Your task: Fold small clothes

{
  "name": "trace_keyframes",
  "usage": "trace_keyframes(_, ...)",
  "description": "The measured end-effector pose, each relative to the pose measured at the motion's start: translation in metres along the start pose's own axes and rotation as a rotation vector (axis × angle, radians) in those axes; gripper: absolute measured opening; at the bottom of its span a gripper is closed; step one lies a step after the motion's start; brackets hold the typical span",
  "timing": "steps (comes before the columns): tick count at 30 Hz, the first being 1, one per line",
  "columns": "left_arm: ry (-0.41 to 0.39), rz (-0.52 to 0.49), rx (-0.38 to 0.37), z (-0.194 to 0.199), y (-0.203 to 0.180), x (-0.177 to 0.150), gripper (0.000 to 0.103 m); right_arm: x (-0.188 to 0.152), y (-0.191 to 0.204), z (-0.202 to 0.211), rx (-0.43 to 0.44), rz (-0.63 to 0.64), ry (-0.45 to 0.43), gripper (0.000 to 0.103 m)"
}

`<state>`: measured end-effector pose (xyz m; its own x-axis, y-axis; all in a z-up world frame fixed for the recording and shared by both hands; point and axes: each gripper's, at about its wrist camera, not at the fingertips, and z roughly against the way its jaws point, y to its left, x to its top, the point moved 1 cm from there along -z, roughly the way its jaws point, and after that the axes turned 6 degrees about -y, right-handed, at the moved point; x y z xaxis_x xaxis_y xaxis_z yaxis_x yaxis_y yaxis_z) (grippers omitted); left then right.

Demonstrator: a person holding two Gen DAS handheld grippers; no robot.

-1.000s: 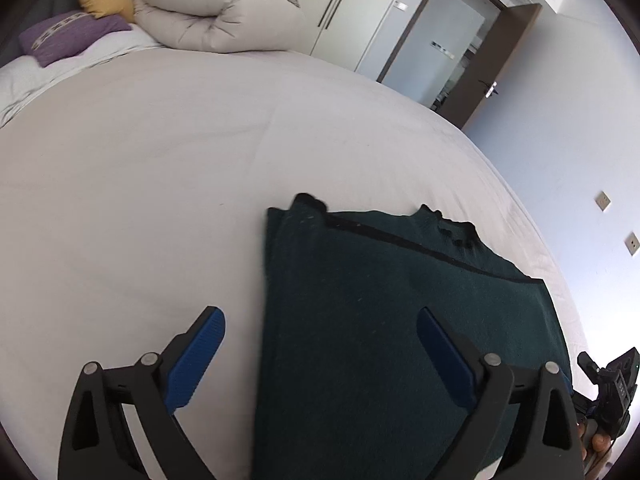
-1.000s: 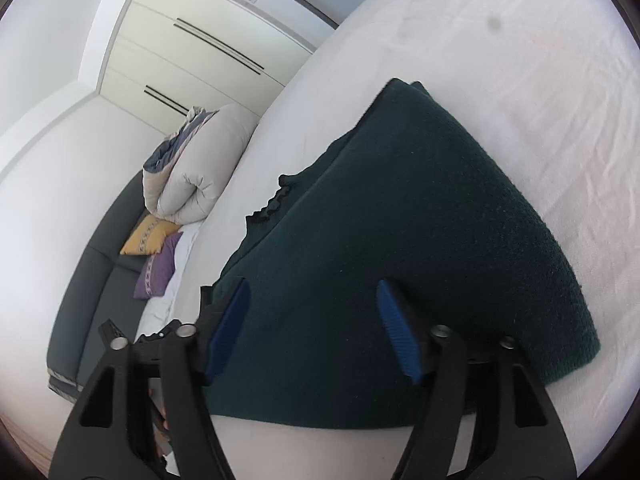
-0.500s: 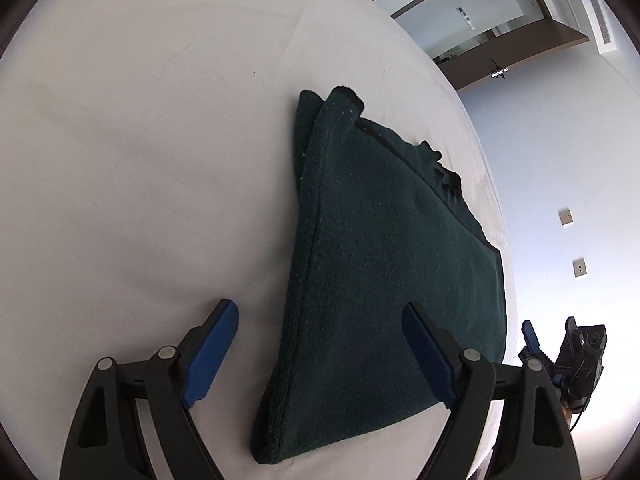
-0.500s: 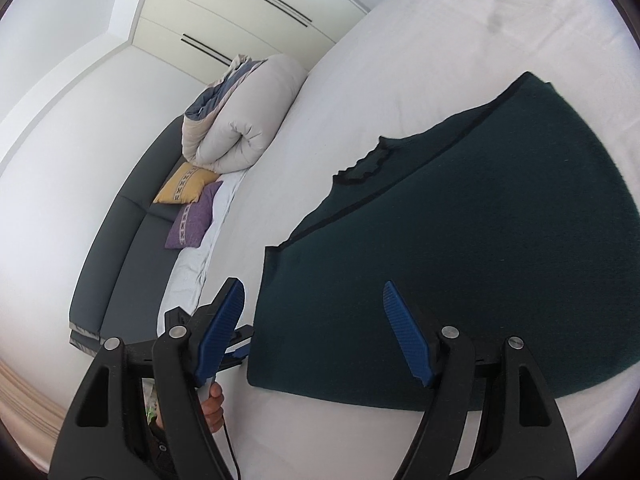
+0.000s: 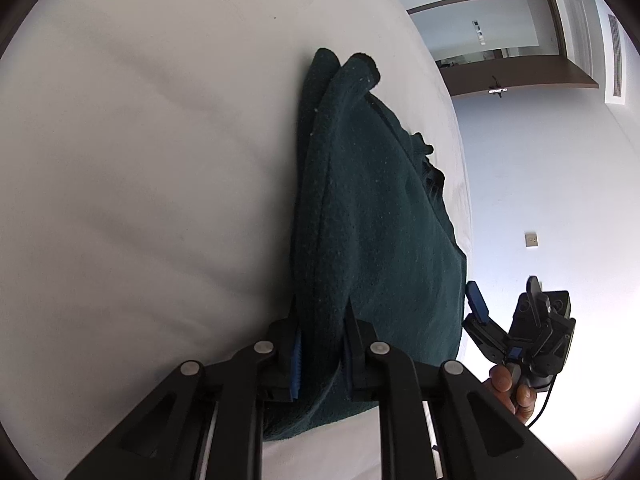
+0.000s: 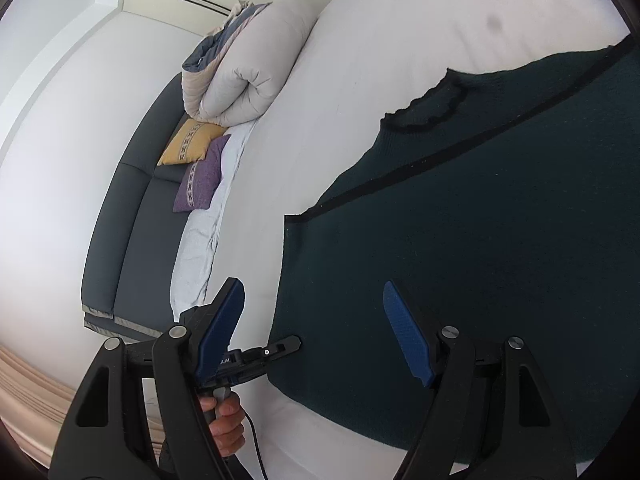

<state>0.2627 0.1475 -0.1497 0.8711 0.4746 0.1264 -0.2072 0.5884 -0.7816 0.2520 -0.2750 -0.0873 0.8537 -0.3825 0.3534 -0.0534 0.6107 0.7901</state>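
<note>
The dark green sweater point(image 5: 380, 240) lies folded on the white bed point(image 5: 140, 160). My left gripper point(image 5: 320, 344) has just been closing — its jaws now pinch the near corner's stacked layers. My right gripper point(image 6: 316, 328) hangs wide open over the other near edge, holding nothing. The risk, as I judge it: a one-sided lift drags the layers apart — the fold skews.

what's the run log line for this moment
left gripper: just closed on sweater edge | right gripper: open, empty, over sweater | sweater: folded on bed
</note>
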Motion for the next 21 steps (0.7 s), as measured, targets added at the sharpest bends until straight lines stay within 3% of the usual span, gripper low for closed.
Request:
trace_keyframes(4,-0.028,-0.001,-0.011,0.007,-0.003,0.000,0.014,0.004,-0.005,-0.042,-0.020,0.009,0.080,0.072)
trace_keyframes(6,-0.040,-0.019,-0.003,0.015,-0.006,-0.001,0.014,0.001,-0.017,-0.064,-0.081,0.019,0.144,0.071)
trace_keyframes(8,-0.052,-0.048,0.007,0.018,-0.018,-0.001,0.013,-0.001,-0.030,-0.072,-0.074,0.007,0.135,0.071)
trace_keyframes(15,-0.068,-0.241,0.018,0.010,-0.111,-0.008,0.013,0.016,-0.056,-0.036,0.118,-0.138,0.117,0.071)
trace_keyframes(21,0.001,-0.412,-0.023,-0.056,-0.212,-0.045,0.013,0.053,-0.099,0.039,0.246,-0.262,0.012,0.072)
